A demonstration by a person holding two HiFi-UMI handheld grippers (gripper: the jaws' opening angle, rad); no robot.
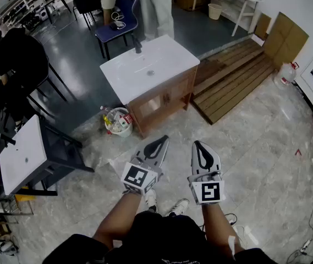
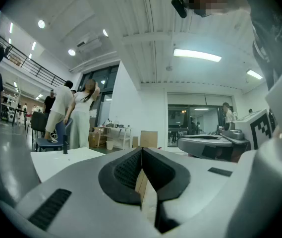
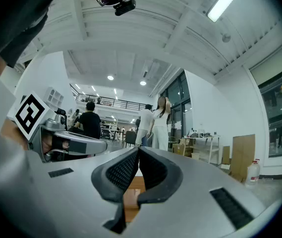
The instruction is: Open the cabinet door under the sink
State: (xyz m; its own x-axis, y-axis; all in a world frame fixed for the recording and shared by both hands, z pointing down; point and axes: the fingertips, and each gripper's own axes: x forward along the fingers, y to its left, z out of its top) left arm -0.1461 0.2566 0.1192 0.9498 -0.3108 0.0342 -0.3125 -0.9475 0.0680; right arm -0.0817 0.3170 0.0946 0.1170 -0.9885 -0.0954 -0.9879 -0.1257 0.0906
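Near body, left gripper (image 1: 160, 143) and right gripper (image 1: 199, 146), fingers (image 2: 125, 171) pressed together, empty, aimed at far cabinet (image 1: 189, 86) under sink (image 1: 145, 65); door (image 1: 173, 96) shut, out of reach.

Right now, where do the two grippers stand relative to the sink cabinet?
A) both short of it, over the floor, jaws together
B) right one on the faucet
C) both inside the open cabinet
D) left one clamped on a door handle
A: in the head view the left gripper and the right gripper hang over the floor, clear of the sink cabinet. Its doors look shut, and each gripper's jaws are together on nothing.
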